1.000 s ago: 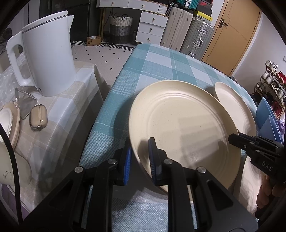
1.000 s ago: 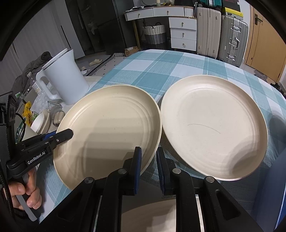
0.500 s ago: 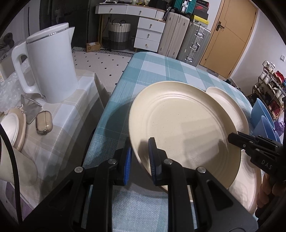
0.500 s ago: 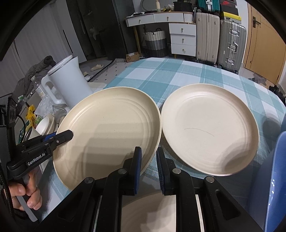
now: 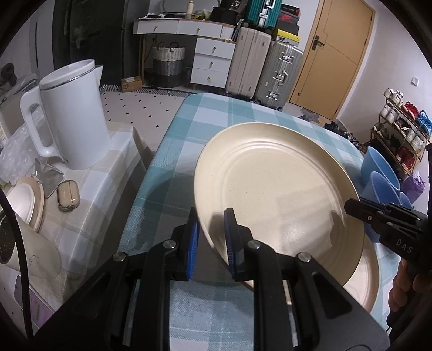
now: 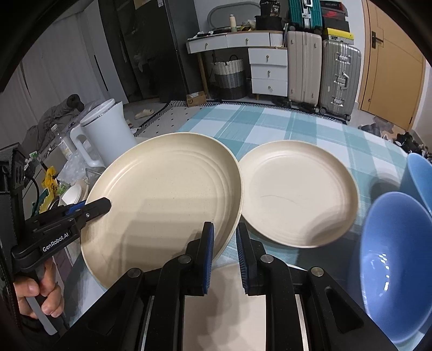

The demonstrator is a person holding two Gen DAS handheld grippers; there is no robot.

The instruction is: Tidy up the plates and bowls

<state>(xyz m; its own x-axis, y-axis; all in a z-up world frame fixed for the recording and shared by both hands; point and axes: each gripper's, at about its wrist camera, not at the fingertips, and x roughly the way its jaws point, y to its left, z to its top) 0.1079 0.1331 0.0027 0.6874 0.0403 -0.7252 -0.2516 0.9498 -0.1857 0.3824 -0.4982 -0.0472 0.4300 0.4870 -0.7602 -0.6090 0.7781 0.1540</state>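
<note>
Item: large round cream speckled plate [image 6: 164,199], held tilted above the teal checked tablecloth [image 6: 270,121], left gripper [image 5: 210,235] and right gripper [image 6: 224,243] each clamped on opposite rims. Destination, by judgement: the second cream plate [image 6: 297,191] lying flat alongside, near the blue bowls [image 6: 397,256]. Handling advice: both grips should have moved together, kept level, and released only once the plate sat centred.

"How many plates are you counting from there?"

"I'm counting three cream ones: a raised plate [image 6: 162,202], a flat plate [image 6: 297,194] and a low plate [image 6: 237,302]."

"And bowls?"

"I'm seeing two blue ones for certain: a near bowl [image 6: 391,256] and a far bowl [image 6: 418,175]. I'm not managing to tell whether there are more."

"Anything else?"

"I'm counting one white kettle [image 5: 73,116] and three suitcases: a beige suitcase [image 5: 248,62], a silver suitcase [image 5: 278,73] and a teal suitcase [image 5: 259,10]."
</note>
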